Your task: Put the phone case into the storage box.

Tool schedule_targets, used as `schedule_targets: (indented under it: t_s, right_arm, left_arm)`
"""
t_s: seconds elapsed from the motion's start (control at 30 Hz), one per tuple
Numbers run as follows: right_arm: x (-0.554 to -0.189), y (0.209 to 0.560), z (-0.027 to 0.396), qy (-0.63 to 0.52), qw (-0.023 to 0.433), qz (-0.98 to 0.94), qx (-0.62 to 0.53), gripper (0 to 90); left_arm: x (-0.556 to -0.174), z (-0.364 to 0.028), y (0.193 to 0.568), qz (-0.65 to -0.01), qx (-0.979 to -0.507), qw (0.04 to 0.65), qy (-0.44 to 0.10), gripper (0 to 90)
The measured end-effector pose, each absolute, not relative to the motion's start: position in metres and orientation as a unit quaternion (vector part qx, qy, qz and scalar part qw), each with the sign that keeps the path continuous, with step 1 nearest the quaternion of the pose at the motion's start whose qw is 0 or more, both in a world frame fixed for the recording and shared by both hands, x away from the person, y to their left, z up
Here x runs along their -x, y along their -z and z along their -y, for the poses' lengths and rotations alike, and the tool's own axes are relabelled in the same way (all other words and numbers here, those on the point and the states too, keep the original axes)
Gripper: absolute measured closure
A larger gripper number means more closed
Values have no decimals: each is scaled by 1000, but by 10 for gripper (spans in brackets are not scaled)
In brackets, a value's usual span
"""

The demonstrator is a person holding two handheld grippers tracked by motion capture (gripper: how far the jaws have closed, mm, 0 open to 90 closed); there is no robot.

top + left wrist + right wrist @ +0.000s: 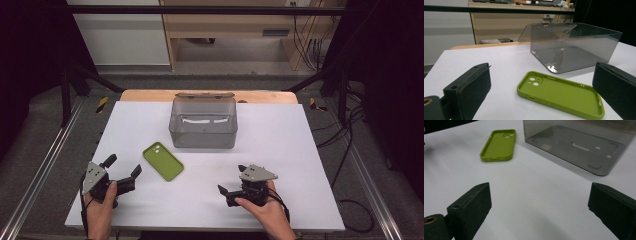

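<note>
The lime-green soft phone case lay flat on the white table sheet with its hollow side up and its camera cut-out at the end nearer the box. It sat just in front of the near left corner of the smoky grey transparent plastic box, close to it but apart. Nothing lay on the case or over it.

The box stood upright behind the case, empty as far as the right gripper view showed, its hinged lid thrown back over its far wall.

The left gripper was held left of the case and a little nearer the person, its jaws spread wide and gripping nothing; in the left gripper view the case lay on the sheet between and beyond the two black pads, with only bare sheet before it. The right gripper was held well to the right of the case, jaws likewise wide apart and empty, bare white sheet lying between it and the case.
</note>
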State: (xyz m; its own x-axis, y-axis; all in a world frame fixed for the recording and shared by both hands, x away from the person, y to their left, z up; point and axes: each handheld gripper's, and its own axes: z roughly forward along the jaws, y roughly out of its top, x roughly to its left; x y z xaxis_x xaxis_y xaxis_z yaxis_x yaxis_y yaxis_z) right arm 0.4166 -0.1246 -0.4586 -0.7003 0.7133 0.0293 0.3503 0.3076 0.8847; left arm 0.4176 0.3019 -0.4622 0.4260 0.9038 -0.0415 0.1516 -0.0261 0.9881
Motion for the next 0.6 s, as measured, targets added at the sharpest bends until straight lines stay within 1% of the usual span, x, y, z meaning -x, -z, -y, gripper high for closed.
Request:
schedule_targets:
  t_s: [0.17,0.2,0.27,0.33,0.37,0.47,0.53,0.6]
  right_arm:
    - [-420,462,111,-469,180,-799,-331,61]
    - [-422,463,103,-464,170,-804,-331,72]
    - [-425,462,93,-455,164,-811,-330,88]
    - [-427,461,88,-447,161,-817,-329,91]
    - [-432,459,77,-439,152,-826,-320,91]
    - [-436,456,65,-434,140,-833,-314,97]
    - [-442,454,49,-417,136,-845,-306,118]
    - [-445,455,44,-407,137,-849,-309,133]
  left_arm:
    - [-418,-303,463,-421,-631,558,-336,16]
    - [-418,-303,462,-422,-630,559,-336,16]
    - [-418,-304,462,-422,-630,558,-336,16]
    - [-418,-303,462,-421,-631,558,-336,16]
    - [-418,-303,463,-421,-631,558,-336,16]
    - [-418,-303,463,-421,-631,559,-335,16]
    - [-418,-303,463,-422,-630,559,-335,16]
    - [-418,-304,463,-422,-629,560,-335,16]
